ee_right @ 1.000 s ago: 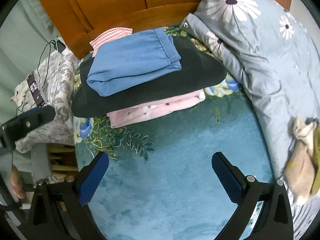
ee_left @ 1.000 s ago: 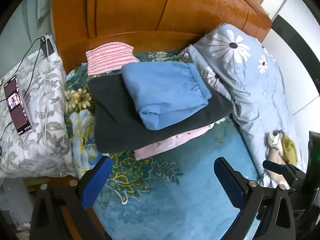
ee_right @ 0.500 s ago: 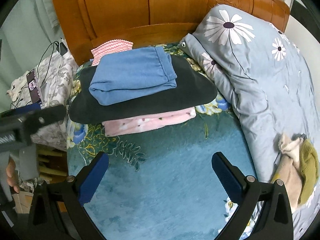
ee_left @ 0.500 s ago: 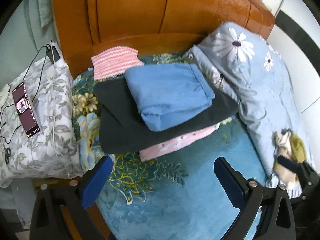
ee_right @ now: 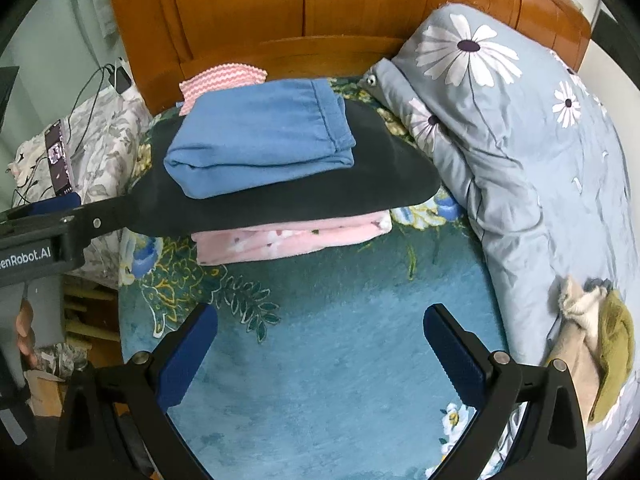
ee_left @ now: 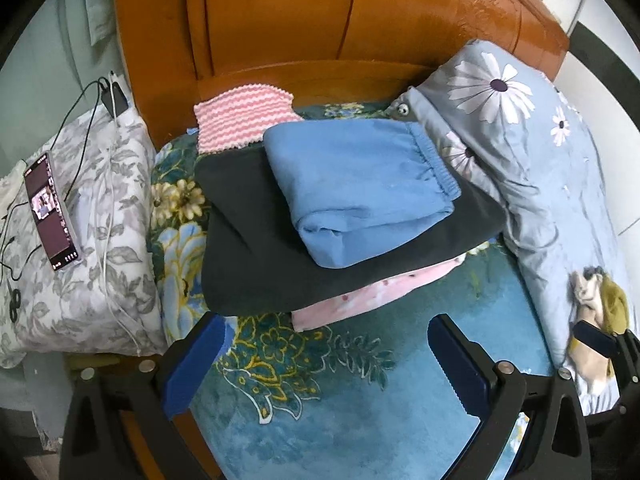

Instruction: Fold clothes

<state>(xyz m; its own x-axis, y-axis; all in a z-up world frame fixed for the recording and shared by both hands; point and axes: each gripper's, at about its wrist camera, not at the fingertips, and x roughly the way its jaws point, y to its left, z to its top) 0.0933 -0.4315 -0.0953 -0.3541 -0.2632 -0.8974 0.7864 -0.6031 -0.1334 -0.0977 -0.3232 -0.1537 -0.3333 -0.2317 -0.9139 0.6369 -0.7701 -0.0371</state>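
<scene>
**Folding done at the headboard, one bundle left on the quilt**

Hovering over a teal flowered blanket (ee_right: 340, 320), the left tongs (ee_left: 326, 360) and the right tongs (ee_right: 320, 344) both stand with their blue pads spread wide and nothing between them. Near the wooden headboard (ee_right: 320, 0) sits a stack of folded clothes: blue trousers (ee_left: 360, 192) on top, a dark garment (ee_left: 260, 248) under them, a pink garment (ee_right: 288, 240) at the bottom. A pink-and-white striped knit (ee_left: 244, 118) lies just behind the stack, against the headboard. To the right a grey-blue quilt with white daisies (ee_right: 520, 160) runs along the bed, and on it, well apart from the stack, lies a crumpled beige and olive bundle (ee_right: 596, 344), unfolded. In the left view the tip of the right tongs shows beside that bundle. At the left, off the bed, a phone (ee_left: 50, 212) with a lit screen rests on a grey leaf-print cloth (ee_left: 100, 260), cables trailing over it
</scene>
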